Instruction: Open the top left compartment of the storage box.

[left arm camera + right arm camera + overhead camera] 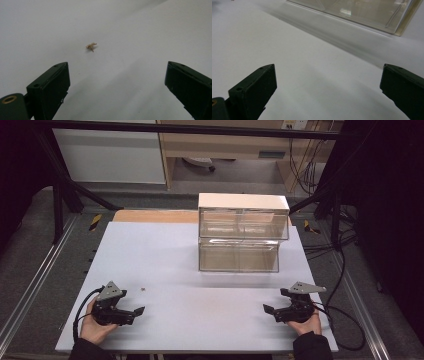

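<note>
A small tan scrap [91, 46] lies on the white surface [200, 320] near its front left corner, just beyond the left gripper [134, 313]. Too tiny to tell its long axis or heading. The left gripper's fingers [50, 87] stand spread, holding nothing. The right gripper [269, 311], near the front right corner, is spread and empty too, aimed toward the clear drawer box [240, 240] by the far edge.

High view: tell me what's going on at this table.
A person holds a pair of tongs in each hand at the near edge of the white table. The left tongs are open and empty, pointed toward a small tan scrap lying just ahead of them. The right tongs are open and empty too. A clear two-drawer cabinet stands at the far side, untouched.
</note>
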{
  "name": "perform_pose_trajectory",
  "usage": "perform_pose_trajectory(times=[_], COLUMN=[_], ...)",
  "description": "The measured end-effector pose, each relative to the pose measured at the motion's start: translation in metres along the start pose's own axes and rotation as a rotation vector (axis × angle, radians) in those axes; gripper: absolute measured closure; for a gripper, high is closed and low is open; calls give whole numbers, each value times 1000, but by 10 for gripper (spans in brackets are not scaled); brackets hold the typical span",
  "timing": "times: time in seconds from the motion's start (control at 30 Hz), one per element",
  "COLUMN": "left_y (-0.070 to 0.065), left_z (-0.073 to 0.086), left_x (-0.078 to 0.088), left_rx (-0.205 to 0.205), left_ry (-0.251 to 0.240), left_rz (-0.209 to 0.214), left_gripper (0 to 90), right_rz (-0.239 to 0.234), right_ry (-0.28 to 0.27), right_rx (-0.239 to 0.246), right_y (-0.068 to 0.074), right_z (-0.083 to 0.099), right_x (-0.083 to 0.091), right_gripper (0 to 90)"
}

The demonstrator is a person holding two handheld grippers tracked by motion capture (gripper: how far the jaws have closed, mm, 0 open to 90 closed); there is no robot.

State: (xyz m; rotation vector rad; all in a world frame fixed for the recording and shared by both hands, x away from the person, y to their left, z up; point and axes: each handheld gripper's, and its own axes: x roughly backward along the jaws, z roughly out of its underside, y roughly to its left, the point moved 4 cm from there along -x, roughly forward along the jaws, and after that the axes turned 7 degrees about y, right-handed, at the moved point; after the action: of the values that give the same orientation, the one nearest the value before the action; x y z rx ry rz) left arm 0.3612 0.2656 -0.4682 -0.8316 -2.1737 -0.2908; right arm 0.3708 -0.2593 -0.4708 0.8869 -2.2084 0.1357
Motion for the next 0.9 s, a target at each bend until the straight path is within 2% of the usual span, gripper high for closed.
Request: perform_pose_trajectory(times=[0.27, 0.5, 0.9], left_y=[1, 2, 2], left_z=[0, 1, 1], left_x=[2, 2, 2], left_rx=[9, 9, 13], left_ry=[-11, -2, -7], left_rz=[-4, -6, -5], left_gripper=[66, 67, 68], right_rz=[3, 3, -14], right_ry=[-2, -13, -49], right_rx=[8, 28, 63], right_y=[1, 4, 16], right_z=[0, -5, -15], right_x=[2, 3, 5], right_gripper=[15, 17, 66])
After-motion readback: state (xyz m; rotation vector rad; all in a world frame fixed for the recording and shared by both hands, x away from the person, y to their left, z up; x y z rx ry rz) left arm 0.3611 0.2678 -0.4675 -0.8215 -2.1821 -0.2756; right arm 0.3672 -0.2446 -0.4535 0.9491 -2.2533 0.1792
